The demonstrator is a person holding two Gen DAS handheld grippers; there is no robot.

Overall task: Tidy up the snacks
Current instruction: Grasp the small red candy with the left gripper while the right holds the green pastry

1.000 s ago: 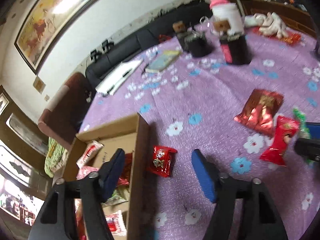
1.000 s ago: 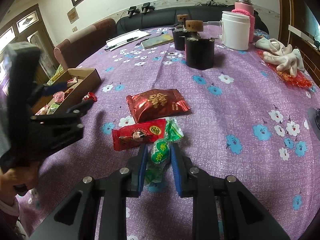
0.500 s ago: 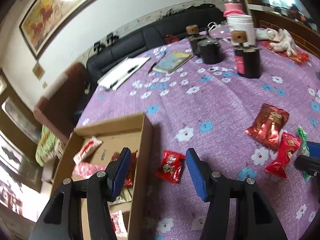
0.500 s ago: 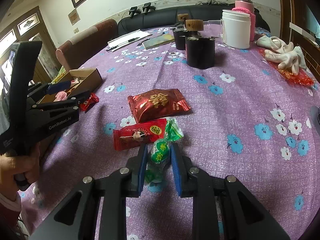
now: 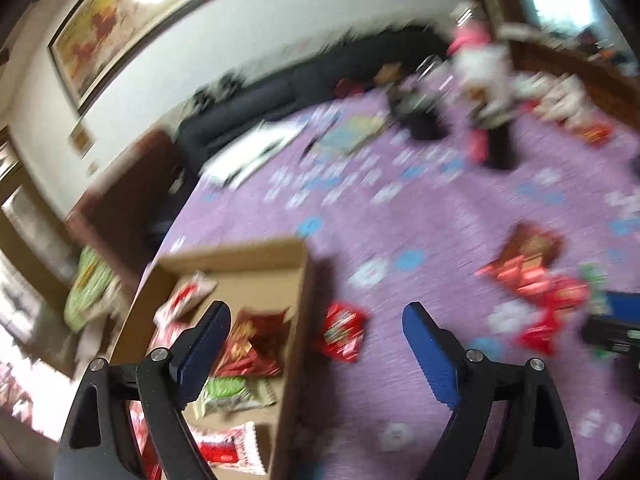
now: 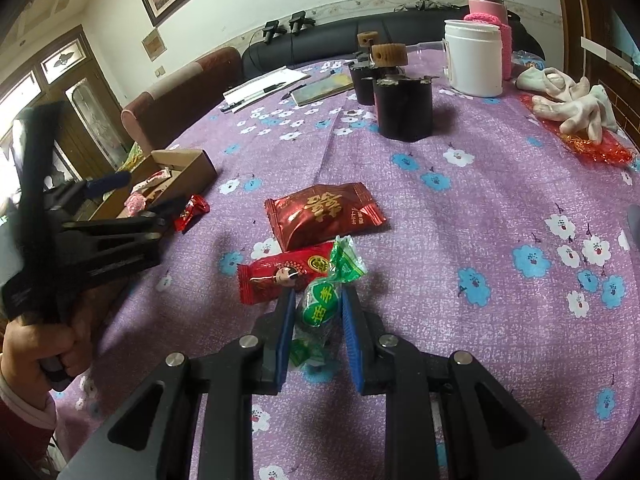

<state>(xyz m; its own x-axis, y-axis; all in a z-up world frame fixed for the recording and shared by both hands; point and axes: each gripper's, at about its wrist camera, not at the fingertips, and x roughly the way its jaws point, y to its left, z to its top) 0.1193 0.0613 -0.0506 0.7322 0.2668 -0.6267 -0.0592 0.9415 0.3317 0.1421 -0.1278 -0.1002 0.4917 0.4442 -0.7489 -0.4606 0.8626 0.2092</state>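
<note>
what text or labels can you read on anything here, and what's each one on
"话李" in white on the green candy between the right gripper's pads.
"囍" in gold on the dark red packet; the small print at its right end is too small to read.
Red packet with a cartoon face: round green emblem, unreadable.
Small red packet by the box: blurred.
Packets in the box: blurred.

A white plastic jar stood beside a pink-sleeved flask; black cork-topped canisters sat nearby, white gloves lay further right.
</note>
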